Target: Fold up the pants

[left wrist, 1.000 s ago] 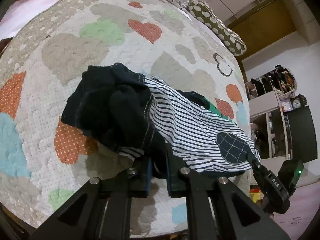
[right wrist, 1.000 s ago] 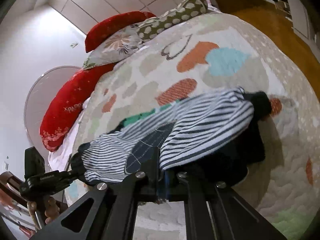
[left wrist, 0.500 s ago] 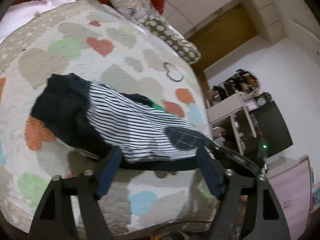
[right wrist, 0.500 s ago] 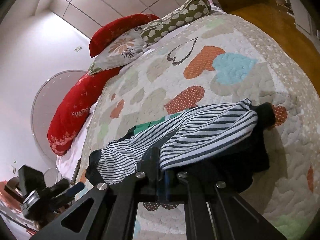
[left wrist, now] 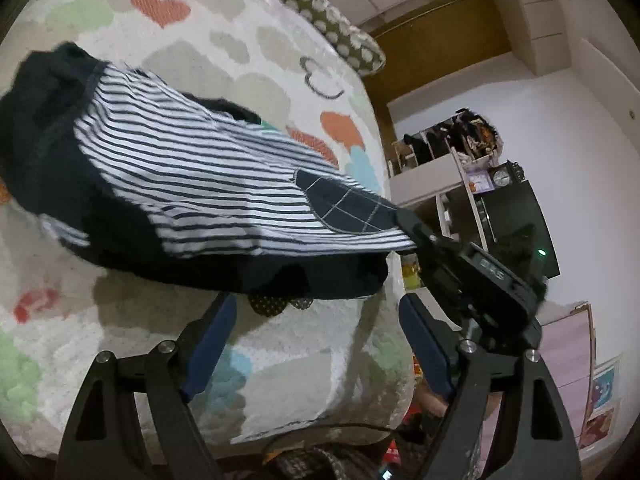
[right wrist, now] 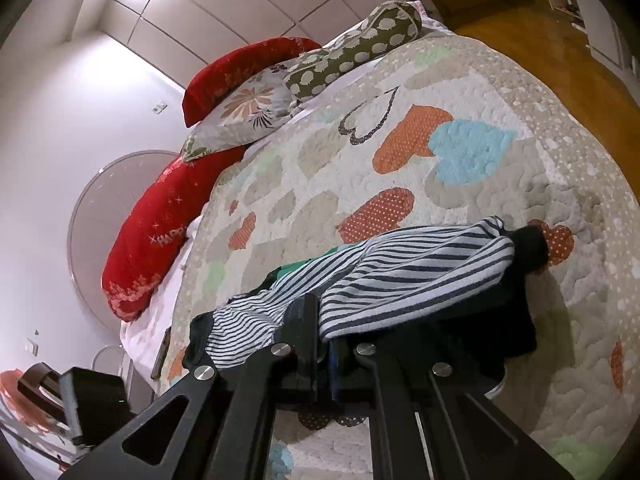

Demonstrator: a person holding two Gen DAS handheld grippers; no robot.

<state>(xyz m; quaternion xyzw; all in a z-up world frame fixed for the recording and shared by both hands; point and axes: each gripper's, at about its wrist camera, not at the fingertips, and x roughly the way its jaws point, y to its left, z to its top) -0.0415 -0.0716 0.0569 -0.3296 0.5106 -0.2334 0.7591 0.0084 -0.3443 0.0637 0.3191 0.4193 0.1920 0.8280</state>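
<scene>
The pants [left wrist: 192, 184] are striped white and navy with dark navy parts and a navy checked patch; they lie bunched on the quilt near the bed's edge. My left gripper [left wrist: 316, 344] is open and empty, its blue-padded fingers [left wrist: 212, 336] spread below the pants' dark hem. My right gripper [right wrist: 326, 352] is shut on the pants [right wrist: 400, 280] and holds their near edge lifted off the quilt. The right gripper also shows in the left wrist view [left wrist: 472, 280], clamped on the patch end.
The heart-patterned quilt [right wrist: 460, 152] covers the bed. Red, floral and dotted pillows [right wrist: 248, 100] line the headboard side. The bed edge [left wrist: 384, 208] drops to a floor with shelves and a dark cabinet [left wrist: 512, 216]. The wooden floor [right wrist: 560, 32] lies beyond.
My left gripper has let go of the pants, opened wide and pulled back. My right gripper stays shut on the pants and has lifted them slightly.
</scene>
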